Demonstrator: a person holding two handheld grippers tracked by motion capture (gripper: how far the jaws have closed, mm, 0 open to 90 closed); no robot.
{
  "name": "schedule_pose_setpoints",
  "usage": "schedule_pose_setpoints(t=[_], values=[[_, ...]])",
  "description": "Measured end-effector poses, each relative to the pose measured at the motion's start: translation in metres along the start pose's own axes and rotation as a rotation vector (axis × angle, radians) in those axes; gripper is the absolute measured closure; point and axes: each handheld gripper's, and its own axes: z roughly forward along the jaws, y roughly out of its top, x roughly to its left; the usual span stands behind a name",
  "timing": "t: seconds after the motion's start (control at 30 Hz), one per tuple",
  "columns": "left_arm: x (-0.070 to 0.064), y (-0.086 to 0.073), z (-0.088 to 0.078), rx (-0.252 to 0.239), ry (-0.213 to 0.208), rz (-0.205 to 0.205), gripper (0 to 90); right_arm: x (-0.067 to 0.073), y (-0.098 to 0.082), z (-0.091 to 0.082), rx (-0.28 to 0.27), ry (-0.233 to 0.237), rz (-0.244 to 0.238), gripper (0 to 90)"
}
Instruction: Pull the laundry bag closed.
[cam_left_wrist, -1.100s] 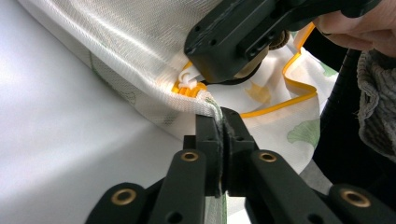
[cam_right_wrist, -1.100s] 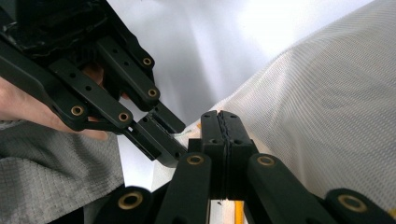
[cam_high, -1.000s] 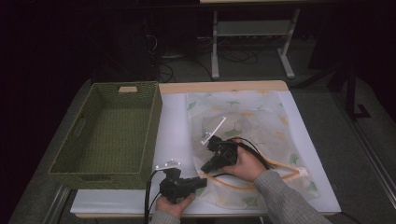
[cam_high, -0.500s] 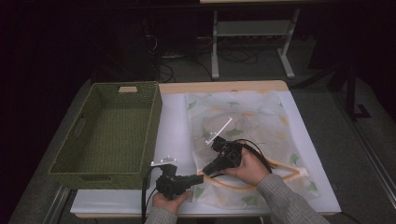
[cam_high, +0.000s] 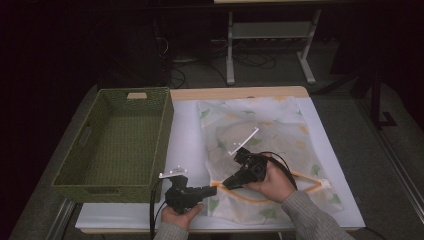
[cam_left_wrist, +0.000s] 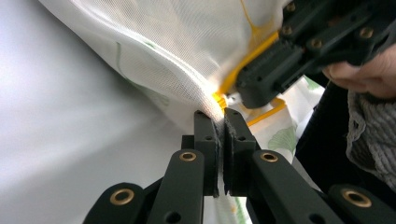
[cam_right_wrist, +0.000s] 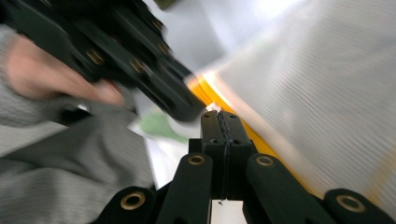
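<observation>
Now both grippers hold the mesh laundry bag (cam_high: 260, 150) at its yellow zipper (cam_left_wrist: 243, 70).
We find the left gripper (cam_left_wrist: 220, 116) has just been closing, mesh pinched between; right gripper (cam_right_wrist: 221, 116) clenched on the zipper pull; bag lies flat on the white table (cam_high: 187, 130) beside the green basket (cam_high: 120, 140); we judge unzipping ready.

basket: green woven basket (cam_high: 117, 142), on the left part of the surface (cam_high: 187, 130)
label: pale tag (cam_high: 136, 95) on the basket's far wall
surface: white sheet, wooden far edge
background: white stand (cam_high: 270, 37), cables (cam_high: 185, 75) on the dark floor
</observation>
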Motion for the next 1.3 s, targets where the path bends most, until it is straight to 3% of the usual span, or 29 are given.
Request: schedule_pose_setpoints(t=[0.87,1.3], values=[[0.004,0.005,-0.011,0.027,0.105,0.046,85.8,-0.01,-0.042,-0.045,-0.067,-0.031,0.079,89.8],[0.004,0.006,-0.011,0.032,0.131,0.06,85.8,-0.014,-0.061,-0.066,-0.089,-0.061,0.104,89.8]])
